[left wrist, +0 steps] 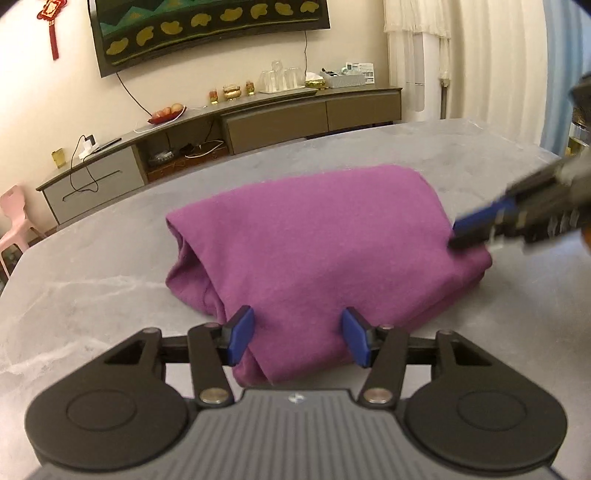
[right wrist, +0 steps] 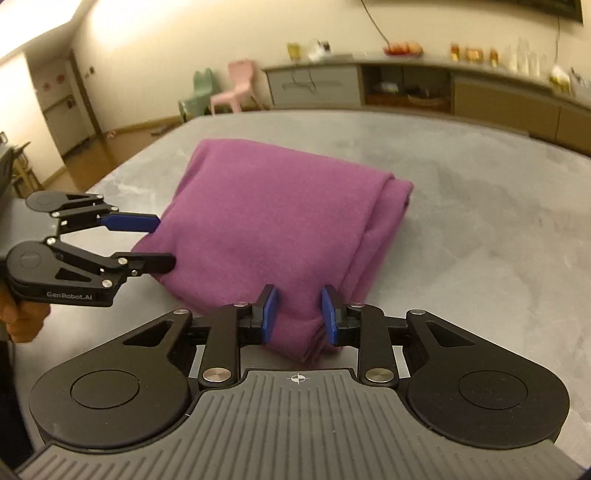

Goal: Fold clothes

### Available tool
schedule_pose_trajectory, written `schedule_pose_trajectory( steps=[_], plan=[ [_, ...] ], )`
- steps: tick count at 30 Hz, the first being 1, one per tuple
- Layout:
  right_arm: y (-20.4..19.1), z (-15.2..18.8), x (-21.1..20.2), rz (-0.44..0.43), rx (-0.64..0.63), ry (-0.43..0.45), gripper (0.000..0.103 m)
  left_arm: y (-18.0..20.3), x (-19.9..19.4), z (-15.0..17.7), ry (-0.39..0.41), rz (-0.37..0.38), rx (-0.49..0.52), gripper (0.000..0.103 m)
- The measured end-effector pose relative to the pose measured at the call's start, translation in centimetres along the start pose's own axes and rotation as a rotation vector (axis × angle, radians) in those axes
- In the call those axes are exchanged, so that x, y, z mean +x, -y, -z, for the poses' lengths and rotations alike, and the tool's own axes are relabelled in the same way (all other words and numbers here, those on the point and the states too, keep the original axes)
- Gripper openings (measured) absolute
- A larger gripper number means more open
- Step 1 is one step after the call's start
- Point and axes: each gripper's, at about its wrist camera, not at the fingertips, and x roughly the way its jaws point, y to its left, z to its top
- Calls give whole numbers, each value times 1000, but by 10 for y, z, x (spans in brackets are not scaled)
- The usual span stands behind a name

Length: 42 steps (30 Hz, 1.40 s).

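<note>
A purple garment lies folded into a thick bundle on the grey table. My left gripper is open, and its blue pads straddle the bundle's near corner. From the right wrist view, the left gripper sits at the garment's left edge with its fingers apart. My right gripper is open with a narrower gap, and the garment's folded corner fills the space between its pads. In the left wrist view, the right gripper is blurred at the bundle's right edge.
The grey table spreads around the garment. Behind it stand a long low cabinet with glasses and a fruit plate, a wall screen and a pink chair. A hand holds the left gripper.
</note>
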Motion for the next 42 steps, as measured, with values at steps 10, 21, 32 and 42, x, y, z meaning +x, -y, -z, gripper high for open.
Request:
schedule_pose_trajectory(
  steps=[10,21,32,42],
  plan=[
    [-6,-16,23,142,-139,-6,34,12,50,-32,12,101,7,58],
    [57,-76,-6,129,-25,-31,38,-24,44,-89,207,131,-159,57],
    [96,-67,50,162,67,-68,45,-72,160,-93,46,111,-347,84],
    [71,-69,3,130,42,38,51,-112,106,-78,97,191,-619,75]
  ],
)
